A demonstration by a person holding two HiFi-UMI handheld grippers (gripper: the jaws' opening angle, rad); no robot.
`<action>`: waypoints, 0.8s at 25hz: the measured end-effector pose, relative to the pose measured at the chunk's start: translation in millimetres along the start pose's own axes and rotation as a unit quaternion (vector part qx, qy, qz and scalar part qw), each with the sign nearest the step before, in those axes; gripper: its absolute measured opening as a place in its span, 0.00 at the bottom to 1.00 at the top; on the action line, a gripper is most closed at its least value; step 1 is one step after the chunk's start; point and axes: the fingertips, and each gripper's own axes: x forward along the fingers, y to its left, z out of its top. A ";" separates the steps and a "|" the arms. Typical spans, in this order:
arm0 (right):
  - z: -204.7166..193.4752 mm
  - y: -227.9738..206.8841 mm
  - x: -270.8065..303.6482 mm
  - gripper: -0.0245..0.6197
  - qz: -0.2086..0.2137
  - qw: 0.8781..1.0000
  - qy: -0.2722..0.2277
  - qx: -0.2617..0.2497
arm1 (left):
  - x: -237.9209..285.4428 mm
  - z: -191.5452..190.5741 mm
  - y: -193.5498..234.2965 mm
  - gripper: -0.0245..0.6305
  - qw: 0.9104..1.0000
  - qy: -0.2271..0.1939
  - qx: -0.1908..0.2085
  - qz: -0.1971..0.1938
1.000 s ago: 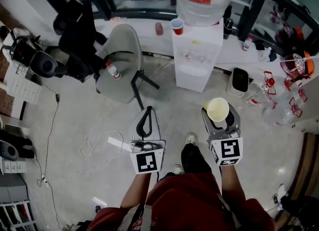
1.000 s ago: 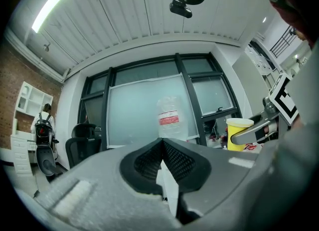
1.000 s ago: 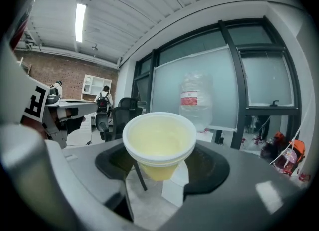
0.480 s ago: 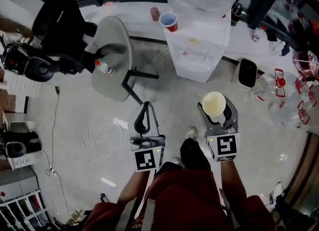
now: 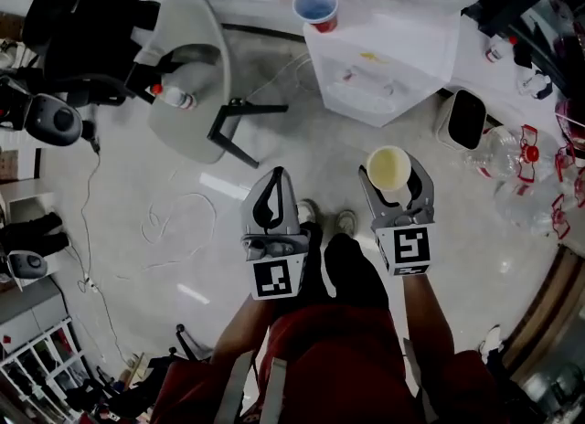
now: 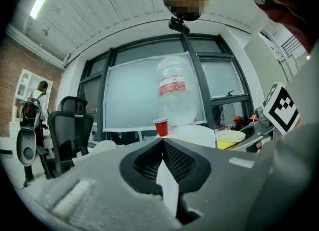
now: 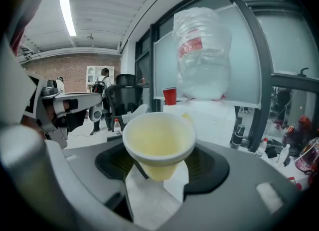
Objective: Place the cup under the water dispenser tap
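Observation:
A pale yellow cup (image 5: pixel 388 168) sits upright between the jaws of my right gripper (image 5: pixel 393 181), which is shut on it; in the right gripper view the cup (image 7: pixel 158 143) fills the middle. The white water dispenser (image 5: pixel 384 57) stands ahead, with its taps (image 5: pixel 356 77) on the front face and its clear bottle (image 7: pixel 202 56) on top. A red cup (image 5: pixel 317 6) rests on the dispenser's top. My left gripper (image 5: pixel 276 181) is level beside the right one, shut and holding nothing (image 6: pixel 162 143). Both grippers are short of the dispenser.
A grey chair (image 5: pixel 187 66) stands to the left of the dispenser, with a black office chair (image 5: pixel 82 11) behind it. A dark bin (image 5: pixel 466 119) and clear bottles (image 5: pixel 512 153) lie to the right. Cables (image 5: pixel 174 221) trail on the floor at the left.
Both grippers have moved forward and down toward the dispenser, which now looms closer at the top of the head view. The cup stays held in the right gripper.

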 end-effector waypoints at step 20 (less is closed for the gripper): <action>-184.2 20.0 178.6 0.49 -0.034 0.995 0.093 0.025 | 72.7 -226.8 53.6 0.05 0.994 0.087 -0.036 -0.053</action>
